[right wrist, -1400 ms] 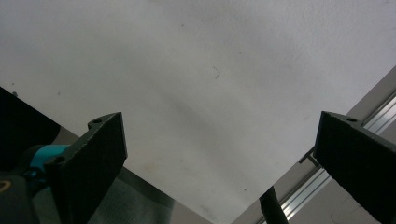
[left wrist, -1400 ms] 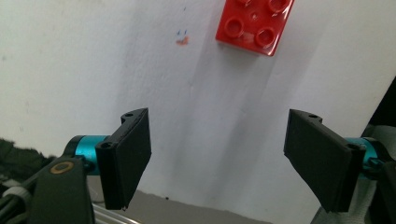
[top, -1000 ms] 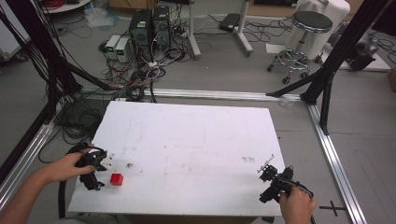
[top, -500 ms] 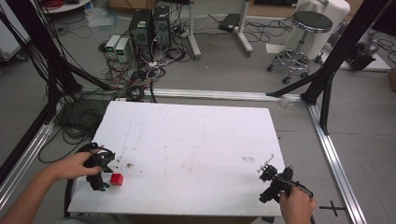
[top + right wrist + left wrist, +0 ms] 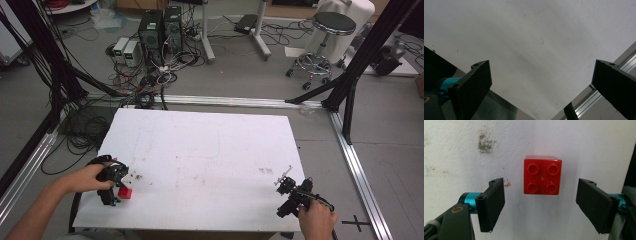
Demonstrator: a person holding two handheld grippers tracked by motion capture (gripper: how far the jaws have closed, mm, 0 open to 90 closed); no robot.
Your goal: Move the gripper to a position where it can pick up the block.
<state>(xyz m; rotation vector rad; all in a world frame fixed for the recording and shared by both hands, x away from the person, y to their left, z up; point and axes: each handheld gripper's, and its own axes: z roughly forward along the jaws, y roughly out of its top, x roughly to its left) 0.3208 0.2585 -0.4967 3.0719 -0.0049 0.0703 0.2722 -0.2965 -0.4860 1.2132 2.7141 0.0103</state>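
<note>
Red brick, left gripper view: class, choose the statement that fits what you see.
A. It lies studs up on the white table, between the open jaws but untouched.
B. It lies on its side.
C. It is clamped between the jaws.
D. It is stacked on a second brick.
A: the red brick shows four studs facing the camera, with white table visible between it and each jaw of the left gripper.
</note>
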